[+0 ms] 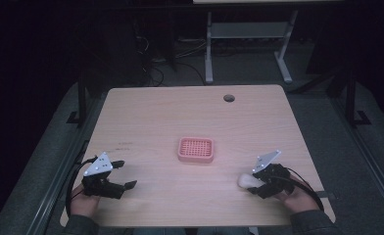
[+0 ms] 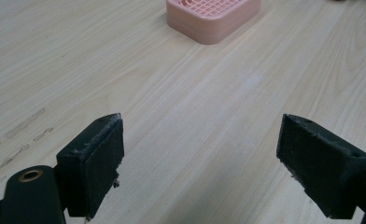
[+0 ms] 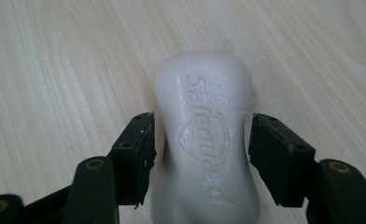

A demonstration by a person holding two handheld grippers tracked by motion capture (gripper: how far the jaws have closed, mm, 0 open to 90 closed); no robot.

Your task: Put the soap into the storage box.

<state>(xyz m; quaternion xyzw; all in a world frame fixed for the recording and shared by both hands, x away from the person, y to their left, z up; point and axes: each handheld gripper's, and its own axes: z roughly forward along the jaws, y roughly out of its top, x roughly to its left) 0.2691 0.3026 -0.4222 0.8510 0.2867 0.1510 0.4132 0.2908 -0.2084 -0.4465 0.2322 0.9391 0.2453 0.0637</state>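
A white bar of soap [image 3: 202,88] with raised lettering lies flat on the wooden table [image 1: 180,112] near its front right. My right gripper [image 3: 202,140] straddles the bar's narrow waist, and both black pads [image 3: 139,149] touch its sides. In the high view the soap [image 1: 245,179] pokes out to the left of that right gripper [image 1: 252,185]. A pink soap dish [image 1: 181,146] with a grid top sits empty at the table's centre. My left gripper [image 1: 125,174] rests at the front left, its jaws wide apart over bare wood [image 2: 200,158]; the dish [image 2: 209,28] lies ahead of it.
A round cable hole [image 1: 228,98] marks the table's far side. Behind the table stand the grey legs of another desk [image 1: 208,49] on a dark floor. Cables trail from both grippers toward the front edge.
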